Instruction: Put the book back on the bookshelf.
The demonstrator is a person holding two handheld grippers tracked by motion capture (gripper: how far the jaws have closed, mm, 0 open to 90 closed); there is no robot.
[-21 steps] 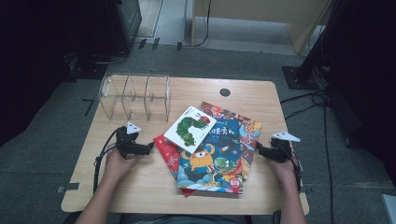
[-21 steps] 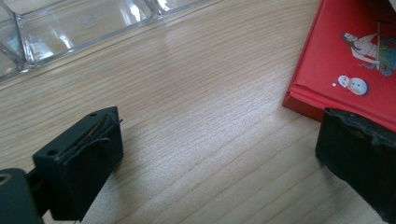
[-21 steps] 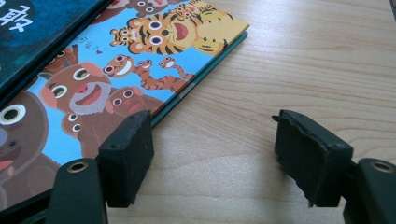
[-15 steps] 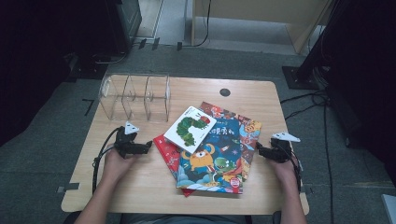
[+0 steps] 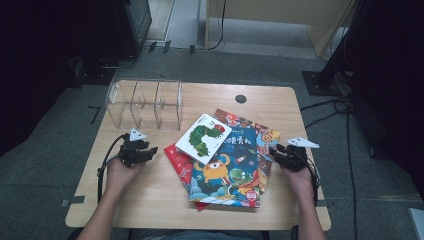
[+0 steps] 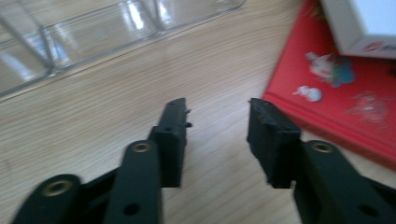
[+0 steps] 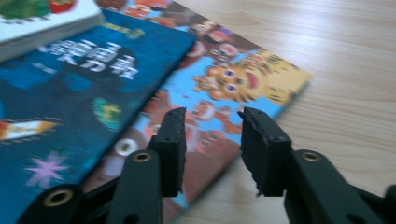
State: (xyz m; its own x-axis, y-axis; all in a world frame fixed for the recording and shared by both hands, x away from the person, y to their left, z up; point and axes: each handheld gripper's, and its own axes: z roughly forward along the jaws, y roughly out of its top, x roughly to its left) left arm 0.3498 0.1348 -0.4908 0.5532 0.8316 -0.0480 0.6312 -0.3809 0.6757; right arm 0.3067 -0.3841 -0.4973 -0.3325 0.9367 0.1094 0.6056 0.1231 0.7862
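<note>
Blue book (image 5: 227, 172), unreadable Chinese title

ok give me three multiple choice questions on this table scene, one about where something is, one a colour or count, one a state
1. Where does the clear organizer stand?
A. far left part of the table
B. near right corner
C. on top of the books

2. What colour is the cover of the bottom book nearest the left gripper?
A. yellow
B. red
C. black

3. How do the jaws of the right gripper stand?
A. clamped on a book
B. apart with nothing between them
C. shut tight together

Answers:
1 A, the high view shows it beyond the left gripper, left of the caterpillar book.
2 B, the left gripper view shows a red cover.
3 B, the right gripper view shows a gap above the tiger book.
</note>
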